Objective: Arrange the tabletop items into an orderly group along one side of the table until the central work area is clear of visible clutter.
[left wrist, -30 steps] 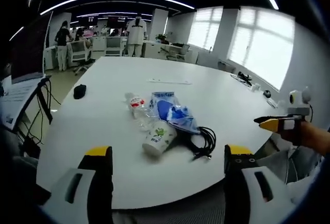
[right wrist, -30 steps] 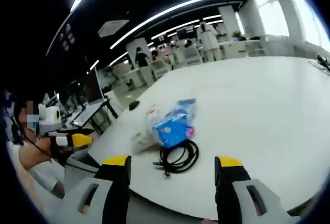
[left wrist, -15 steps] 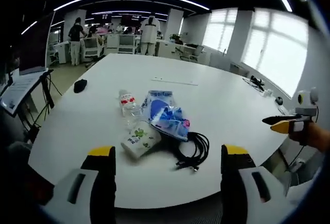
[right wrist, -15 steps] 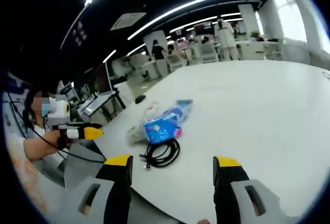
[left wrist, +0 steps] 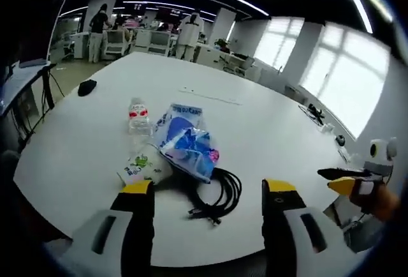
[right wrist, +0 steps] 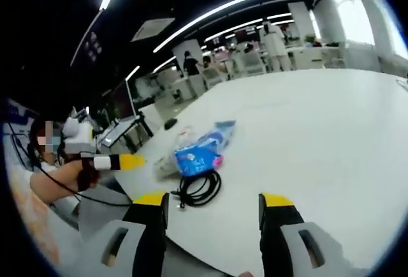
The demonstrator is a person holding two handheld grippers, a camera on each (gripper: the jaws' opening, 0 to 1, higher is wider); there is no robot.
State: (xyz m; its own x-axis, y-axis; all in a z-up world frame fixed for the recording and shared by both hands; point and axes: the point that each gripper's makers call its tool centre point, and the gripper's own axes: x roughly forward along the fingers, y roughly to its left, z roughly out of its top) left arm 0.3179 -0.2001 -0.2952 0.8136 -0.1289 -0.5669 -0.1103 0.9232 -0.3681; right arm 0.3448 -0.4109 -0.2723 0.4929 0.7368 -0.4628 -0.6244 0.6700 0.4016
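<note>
Both the left gripper [left wrist: 207, 191] and right gripper [right wrist: 209, 202] are held spread, empty. A bottle [left wrist: 136, 116] is partly hidden behind a blue packet [left wrist: 185, 143], beside a black cable [left wrist: 220, 194].

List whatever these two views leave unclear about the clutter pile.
- Cup, left gripper view: its near end sits behind the left gripper's jaw.
- Bottle, right gripper view: blurred, mostly behind the blue packet.
- Black cable: its plug ends are too small to identify.

A white bench [left wrist: 268, 130] carries a clustered blue bag [left wrist: 185, 143], water bottle [left wrist: 136, 116], green-printed cup [left wrist: 141, 167], black cable [left wrist: 220, 194]; a mouse [left wrist: 86, 87] lies apart.
</note>
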